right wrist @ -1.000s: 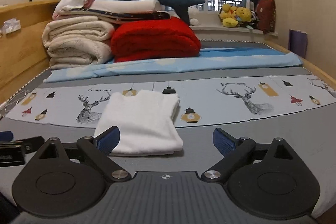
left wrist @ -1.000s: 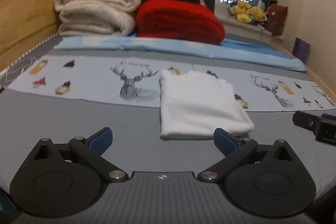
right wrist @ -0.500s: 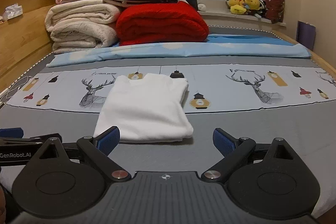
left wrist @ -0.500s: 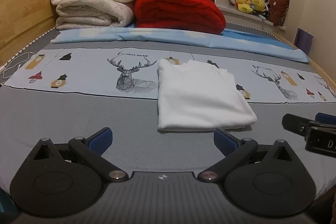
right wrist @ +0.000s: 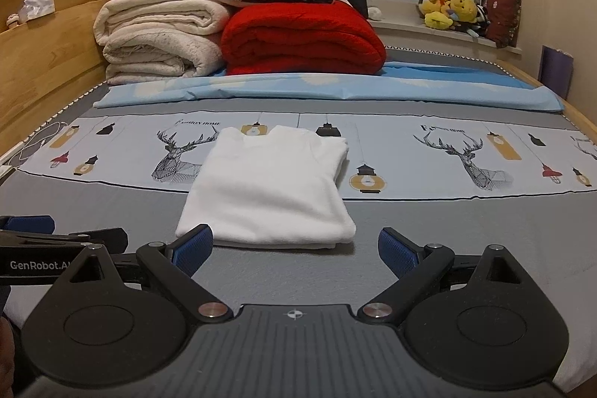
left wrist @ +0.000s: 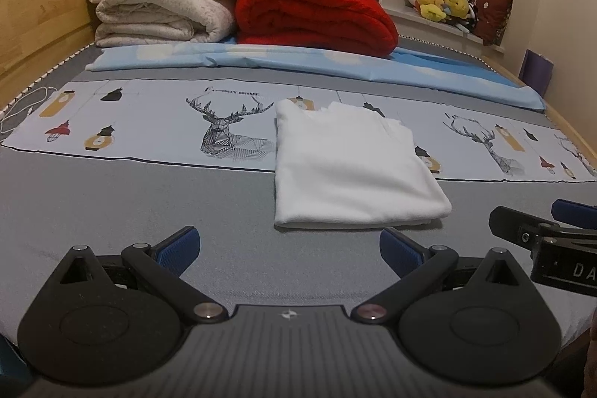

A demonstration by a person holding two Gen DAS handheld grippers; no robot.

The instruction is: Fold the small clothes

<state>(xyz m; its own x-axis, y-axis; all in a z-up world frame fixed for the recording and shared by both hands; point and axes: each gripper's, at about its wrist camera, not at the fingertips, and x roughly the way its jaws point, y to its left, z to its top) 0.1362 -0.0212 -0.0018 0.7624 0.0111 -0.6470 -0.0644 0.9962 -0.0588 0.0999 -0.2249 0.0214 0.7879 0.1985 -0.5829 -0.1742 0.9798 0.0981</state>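
A small white garment [left wrist: 347, 166] lies folded into a neat rectangle on the grey bed cover, half on the printed deer strip; it also shows in the right wrist view [right wrist: 272, 185]. My left gripper [left wrist: 289, 248] is open and empty, just short of the garment's near edge and slightly left of it. My right gripper [right wrist: 294, 248] is open and empty, just short of the near edge, its left fingertip [right wrist: 194, 245] overlapping the garment's near left corner. The right gripper shows at the right of the left view [left wrist: 541, 230], the left gripper at the left of the right view [right wrist: 56, 237].
Folded cream blankets [left wrist: 160, 2] and a red blanket [left wrist: 313, 13] are stacked at the bed's far end, with a light blue sheet [left wrist: 298, 62] in front. A wooden bed frame [right wrist: 41, 55] runs along the left. Plush toys [right wrist: 451, 6] sit on the windowsill.
Both grippers have risen and drawn back a little, so the garment sits lower and farther in view. The garment has not moved. Both grippers stay open.
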